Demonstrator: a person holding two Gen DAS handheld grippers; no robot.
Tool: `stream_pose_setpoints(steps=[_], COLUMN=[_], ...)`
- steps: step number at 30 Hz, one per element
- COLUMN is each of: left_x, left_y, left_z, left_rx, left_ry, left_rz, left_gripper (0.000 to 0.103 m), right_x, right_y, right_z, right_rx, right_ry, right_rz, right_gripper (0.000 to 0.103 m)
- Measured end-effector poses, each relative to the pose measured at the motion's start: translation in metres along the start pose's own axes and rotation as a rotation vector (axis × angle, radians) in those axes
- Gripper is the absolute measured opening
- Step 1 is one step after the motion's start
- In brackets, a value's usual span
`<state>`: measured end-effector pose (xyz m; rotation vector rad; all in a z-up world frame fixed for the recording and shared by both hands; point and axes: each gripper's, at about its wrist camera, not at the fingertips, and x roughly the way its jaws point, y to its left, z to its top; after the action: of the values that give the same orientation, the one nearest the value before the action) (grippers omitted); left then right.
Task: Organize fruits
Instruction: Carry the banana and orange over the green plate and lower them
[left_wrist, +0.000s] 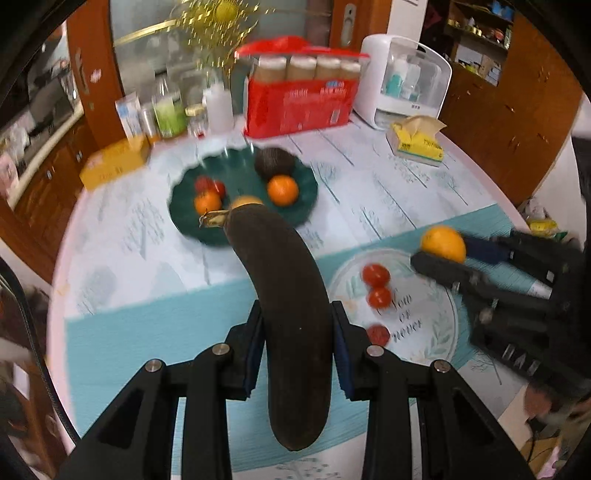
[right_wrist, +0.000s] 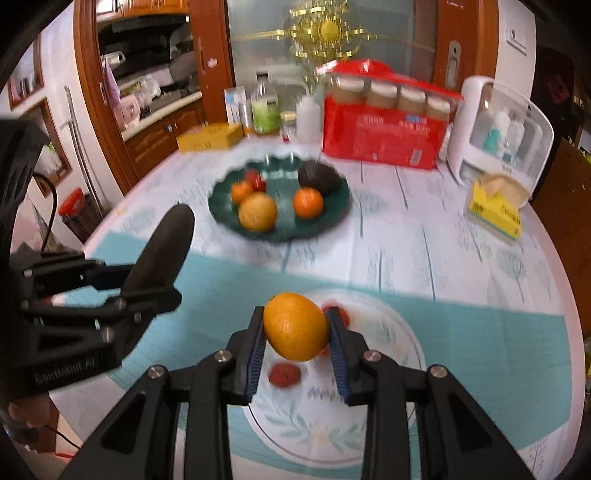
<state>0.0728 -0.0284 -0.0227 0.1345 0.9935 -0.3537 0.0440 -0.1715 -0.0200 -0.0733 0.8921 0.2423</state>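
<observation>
A blackened banana (left_wrist: 291, 314) and an orange (right_wrist: 295, 326) hang above the tabletop; more fruit fills a green plate (left_wrist: 184, 192).

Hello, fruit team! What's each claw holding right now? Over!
Left gripper shut on blackened banana. Right gripper shut on orange citrus fruit. Both above table; dark green scalloped plate ahead, nothing between.
</observation>
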Motion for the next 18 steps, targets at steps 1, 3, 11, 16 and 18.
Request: stream_pose_setpoints(steps=[1,3,11,16,18], left_x=[-0.008,-0.020,-0.068,-0.059,-0.041], left_y=[0.002,0.006,0.032,0.051,0.062], left_z=[0.010,0.026,0.111,0.163,0.178], left_rx=[0.017,0.034,0.112,0.138,0.122], left_ry=[-0.009,-0.028,-0.132,-0.172,-0.154], left_rz=[0.016,0.027,0.147,0.237,0.224], left_gripper=[0.032,0.032,0.032,0.032,0.032], right_x=[-0.005,-0.013,-0.045,-0.016,0.006], right_y=[0.000,-0.002,-0.004,-0.010,-0.012], right_z=[0.012,0.033,0.156,0.216,0.228], right_rx=[0.003,0.007,-0.029,-0.025,-0.022], right_ry=[-0.011,-0.036,-0.175,-0.147,-0.118], right_rz=[0.007,0.020,0.012,-0.007,-0.018], right_gripper=[0.032,0.032,0.032,0.032,0.032])
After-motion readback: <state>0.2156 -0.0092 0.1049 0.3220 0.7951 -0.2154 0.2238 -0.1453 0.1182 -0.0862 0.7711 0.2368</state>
